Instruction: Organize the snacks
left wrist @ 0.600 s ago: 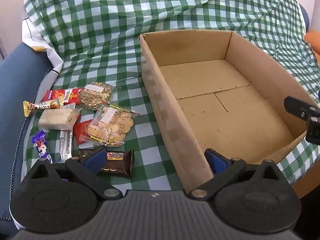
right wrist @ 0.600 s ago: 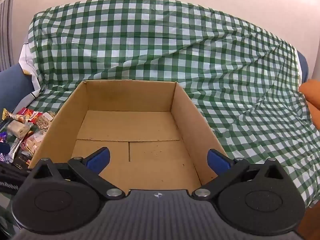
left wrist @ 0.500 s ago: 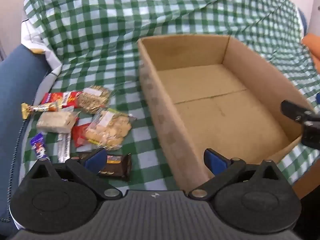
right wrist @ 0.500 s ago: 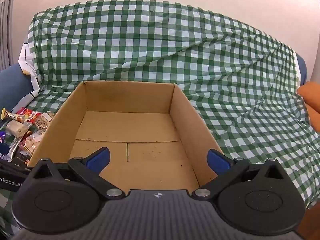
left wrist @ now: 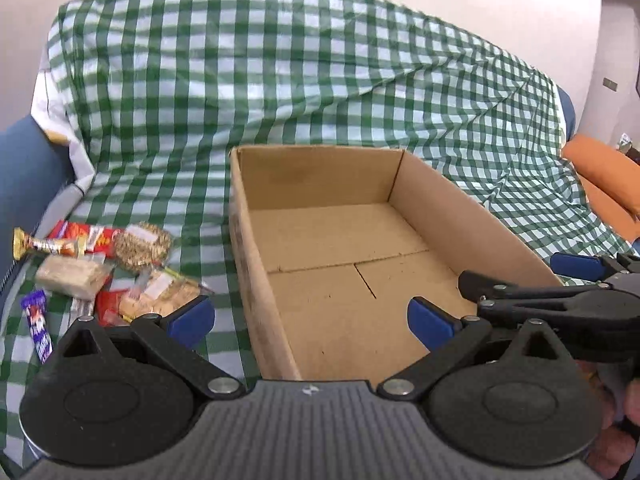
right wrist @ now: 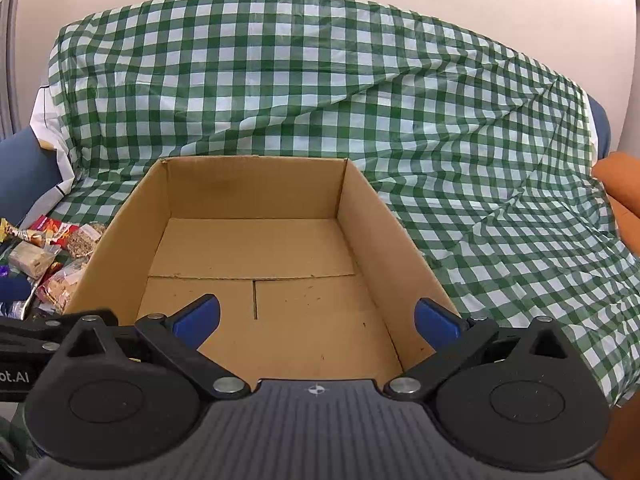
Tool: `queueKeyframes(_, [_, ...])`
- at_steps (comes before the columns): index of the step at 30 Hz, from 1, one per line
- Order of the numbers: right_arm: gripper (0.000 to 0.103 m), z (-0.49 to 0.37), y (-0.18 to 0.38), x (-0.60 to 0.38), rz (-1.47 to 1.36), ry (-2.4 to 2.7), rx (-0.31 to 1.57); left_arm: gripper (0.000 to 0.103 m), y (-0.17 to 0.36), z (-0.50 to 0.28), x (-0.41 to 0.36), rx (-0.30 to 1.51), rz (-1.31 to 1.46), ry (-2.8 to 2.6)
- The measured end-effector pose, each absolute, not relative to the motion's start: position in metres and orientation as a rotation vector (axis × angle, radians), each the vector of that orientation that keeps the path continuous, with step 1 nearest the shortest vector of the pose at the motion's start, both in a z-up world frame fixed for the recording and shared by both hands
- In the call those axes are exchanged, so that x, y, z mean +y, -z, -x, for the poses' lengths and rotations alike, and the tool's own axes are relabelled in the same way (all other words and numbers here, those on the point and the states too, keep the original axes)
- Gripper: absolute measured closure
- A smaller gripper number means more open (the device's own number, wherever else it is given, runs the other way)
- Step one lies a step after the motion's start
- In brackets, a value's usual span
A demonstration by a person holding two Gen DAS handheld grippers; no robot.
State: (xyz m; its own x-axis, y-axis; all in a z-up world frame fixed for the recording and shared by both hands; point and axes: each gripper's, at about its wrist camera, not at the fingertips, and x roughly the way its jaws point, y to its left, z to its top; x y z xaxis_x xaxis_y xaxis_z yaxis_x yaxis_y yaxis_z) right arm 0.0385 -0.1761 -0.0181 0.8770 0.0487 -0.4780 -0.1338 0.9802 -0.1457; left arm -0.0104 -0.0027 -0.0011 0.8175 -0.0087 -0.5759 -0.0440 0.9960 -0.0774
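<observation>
An open, empty cardboard box (left wrist: 344, 264) sits on a green checked cloth; it fills the middle of the right wrist view (right wrist: 256, 264). Snack packets lie left of it: a seed bar (left wrist: 142, 245), a red packet (left wrist: 76, 236), a pale bar (left wrist: 72, 276), a cracker bag (left wrist: 168, 300), a purple bar (left wrist: 38, 324). They also show at the left edge of the right wrist view (right wrist: 40, 260). My left gripper (left wrist: 310, 320) is open and empty over the box's near left wall. My right gripper (right wrist: 316, 320) is open and empty above the box's near edge.
The checked cloth (right wrist: 480, 160) drapes over a sofa back. A blue cushion (left wrist: 24, 176) is at the left, an orange cushion (left wrist: 600, 176) at the right. The right gripper (left wrist: 568, 296) reaches in at the right of the left wrist view.
My left gripper has tilted up and drawn back toward the right gripper, so the snacks sit lower left and the right gripper looms larger. The right gripper barely moved.
</observation>
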Motion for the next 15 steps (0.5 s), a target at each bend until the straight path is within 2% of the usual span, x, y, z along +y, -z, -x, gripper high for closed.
queueKeyframes(7, [0.001,-0.041,0.027,-0.181,0.117,-0.166,0.481,0.000,0.001,0.003,0.011,0.635,0.157,-0.008])
queueKeyframes(15, [0.001,-0.040,0.029,-0.179,0.135,-0.178,0.481,0.000,0.001,0.003,0.009,0.653,0.108,0.014])
